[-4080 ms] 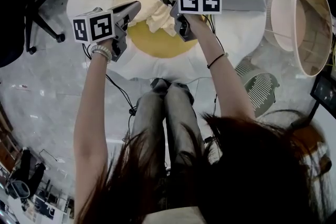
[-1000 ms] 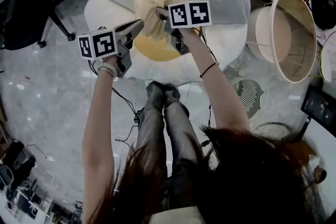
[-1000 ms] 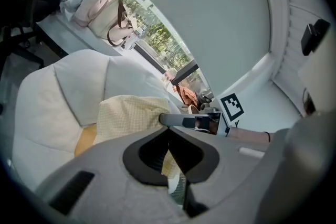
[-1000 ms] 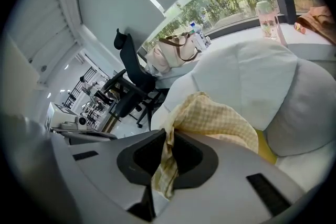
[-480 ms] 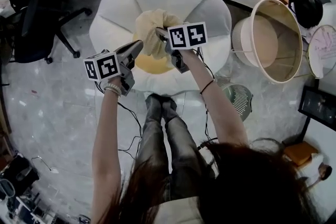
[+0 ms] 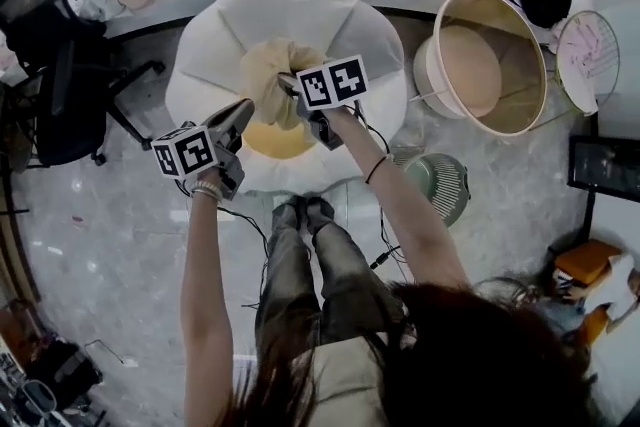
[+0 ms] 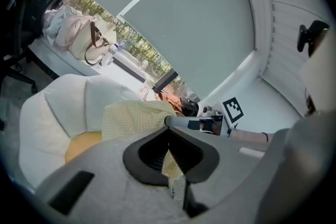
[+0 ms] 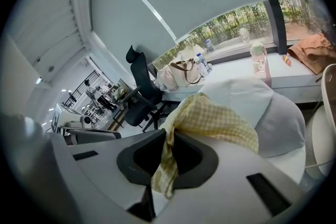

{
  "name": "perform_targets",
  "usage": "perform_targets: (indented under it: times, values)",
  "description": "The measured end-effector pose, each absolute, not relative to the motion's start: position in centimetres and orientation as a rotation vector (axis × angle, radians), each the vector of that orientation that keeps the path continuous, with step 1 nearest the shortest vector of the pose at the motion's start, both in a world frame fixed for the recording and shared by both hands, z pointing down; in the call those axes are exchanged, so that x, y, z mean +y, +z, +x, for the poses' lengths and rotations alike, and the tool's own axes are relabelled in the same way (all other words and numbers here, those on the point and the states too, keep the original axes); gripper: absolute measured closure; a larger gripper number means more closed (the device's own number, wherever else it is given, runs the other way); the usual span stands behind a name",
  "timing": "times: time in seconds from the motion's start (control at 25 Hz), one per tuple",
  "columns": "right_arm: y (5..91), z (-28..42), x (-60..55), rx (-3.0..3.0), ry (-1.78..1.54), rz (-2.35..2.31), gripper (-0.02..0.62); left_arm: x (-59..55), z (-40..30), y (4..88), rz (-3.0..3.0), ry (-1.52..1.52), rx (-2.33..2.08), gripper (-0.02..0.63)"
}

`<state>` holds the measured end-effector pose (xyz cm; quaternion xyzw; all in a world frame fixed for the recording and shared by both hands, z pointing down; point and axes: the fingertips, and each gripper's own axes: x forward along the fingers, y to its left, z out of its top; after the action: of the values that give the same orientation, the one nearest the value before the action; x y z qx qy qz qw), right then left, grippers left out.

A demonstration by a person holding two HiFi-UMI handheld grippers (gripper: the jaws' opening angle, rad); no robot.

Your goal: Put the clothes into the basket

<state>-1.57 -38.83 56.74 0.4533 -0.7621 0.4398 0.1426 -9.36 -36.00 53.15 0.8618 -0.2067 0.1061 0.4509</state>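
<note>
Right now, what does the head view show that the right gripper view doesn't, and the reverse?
Head view only: the floor fan and the person's legs. Right gripper view only: trees outside the window, and the right gripper with jaws closed on the yellow checked cloth. Both: that cloth, the white beanbag, the black office chair.

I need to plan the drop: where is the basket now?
In the head view the basket sits at upper right, just right of the white cushion seat and above the green fan in the picture.
</note>
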Motion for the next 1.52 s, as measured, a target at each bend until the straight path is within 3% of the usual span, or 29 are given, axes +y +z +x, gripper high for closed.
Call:
perform_targets:
  times: [1.52]
  values:
    - [48.1,7.0,-22.8,-1.959,1.356,2.053,0.56,-24.0,-2.5,44.4,2.286,0.351,0.073,0.595]
